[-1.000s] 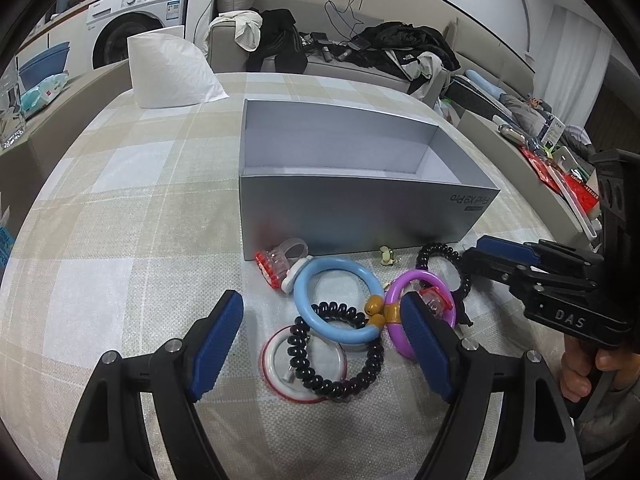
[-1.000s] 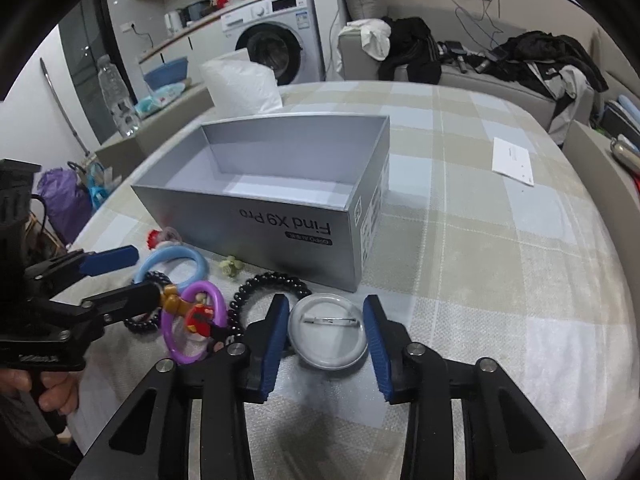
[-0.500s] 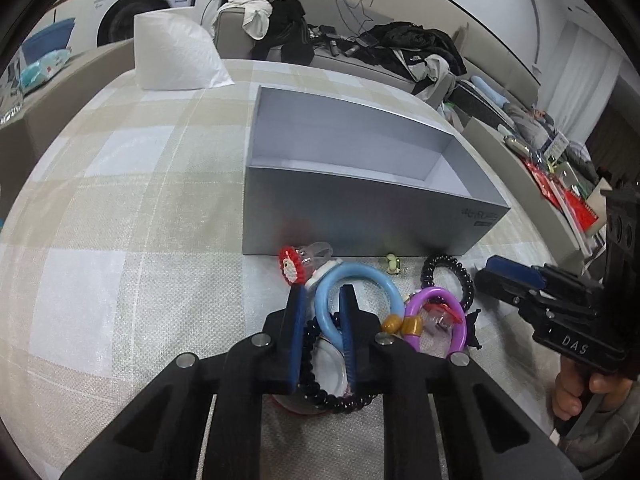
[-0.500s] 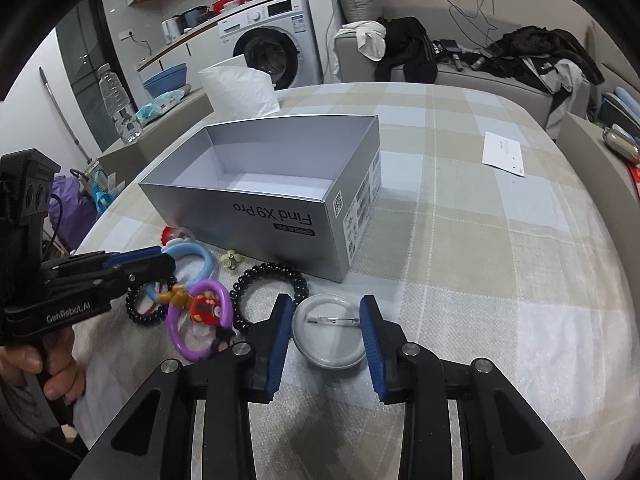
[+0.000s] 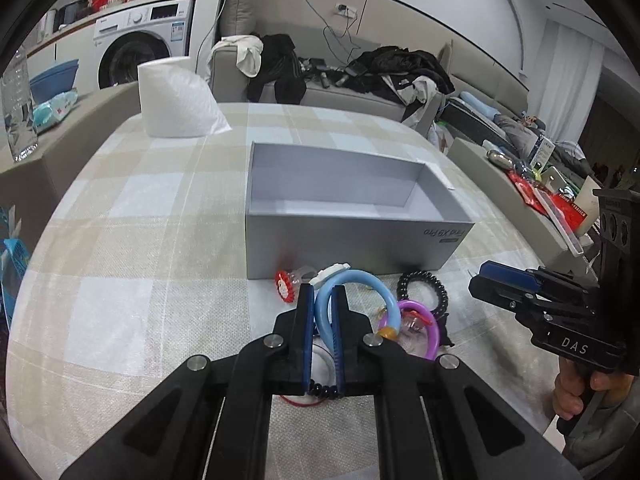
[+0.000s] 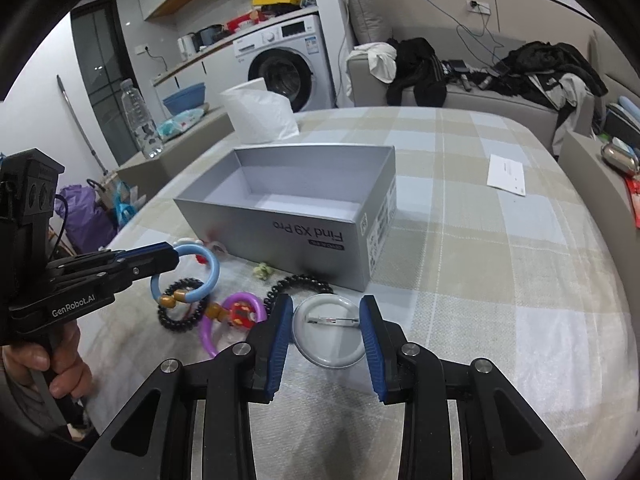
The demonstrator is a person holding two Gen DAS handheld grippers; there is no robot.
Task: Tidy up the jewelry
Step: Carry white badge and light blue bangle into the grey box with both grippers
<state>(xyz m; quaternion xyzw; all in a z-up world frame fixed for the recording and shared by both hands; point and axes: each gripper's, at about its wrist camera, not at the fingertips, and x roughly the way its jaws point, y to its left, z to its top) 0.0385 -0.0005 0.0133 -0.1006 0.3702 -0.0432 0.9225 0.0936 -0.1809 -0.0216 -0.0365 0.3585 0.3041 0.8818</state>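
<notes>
Left claw [image 5: 323, 300] now clamped on blue ring [image 5: 360, 280], previously wide open, ring lifted at 12 o'clock, right claw [image 6: 325, 334] unchanged, part-open around badge [image 6: 330, 330], touching unclear.

Light blue bangle [image 5: 362, 285] lifted off the cloth, tilted, amber beads low, purple ring [image 6: 236, 316], black coil bracelets, open grey box [image 6: 304, 204] behind
</notes>
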